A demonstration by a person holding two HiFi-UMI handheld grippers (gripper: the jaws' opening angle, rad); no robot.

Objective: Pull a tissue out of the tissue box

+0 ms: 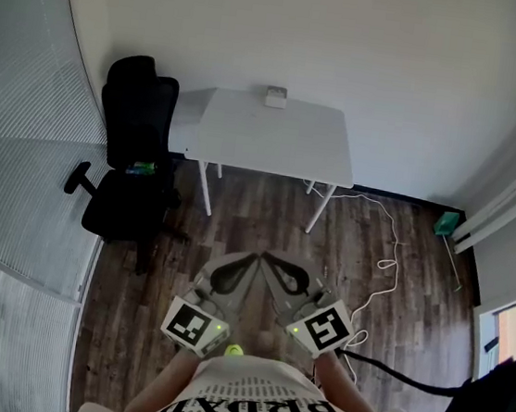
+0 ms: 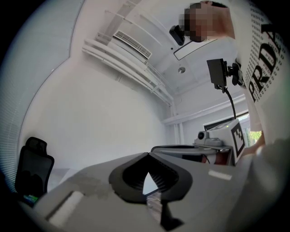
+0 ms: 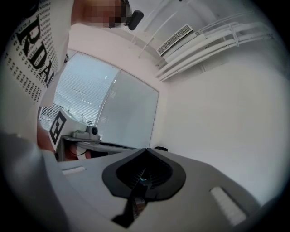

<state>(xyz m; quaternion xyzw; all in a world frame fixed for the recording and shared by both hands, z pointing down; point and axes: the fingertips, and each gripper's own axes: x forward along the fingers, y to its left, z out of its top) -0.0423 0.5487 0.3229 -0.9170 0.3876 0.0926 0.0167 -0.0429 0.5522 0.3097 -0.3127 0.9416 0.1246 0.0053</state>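
Head view: tissue box (image 1: 275, 97) lies well beyond left gripper (image 1: 251, 259) and right gripper (image 1: 270, 258), both closed, empty.

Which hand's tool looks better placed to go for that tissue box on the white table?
Neither has an edge: the left tool and right tool are both shut, empty, side by side, far from the tissue box.

We see a white surface (image 1: 276, 137) bearing a whitish tissue box (image 1: 275, 97), a black chair (image 1: 135, 139), and a dark brown wood-grain floor (image 1: 255, 228) crossed by a white cable (image 1: 386, 263). The left gripper (image 1: 251, 259) and right gripper (image 1: 274, 260) are grey, their jaws lined black. Their cubes (image 1: 193, 323) show black-and-white square markers. The shirt (image 1: 252, 405) is white with black letters.
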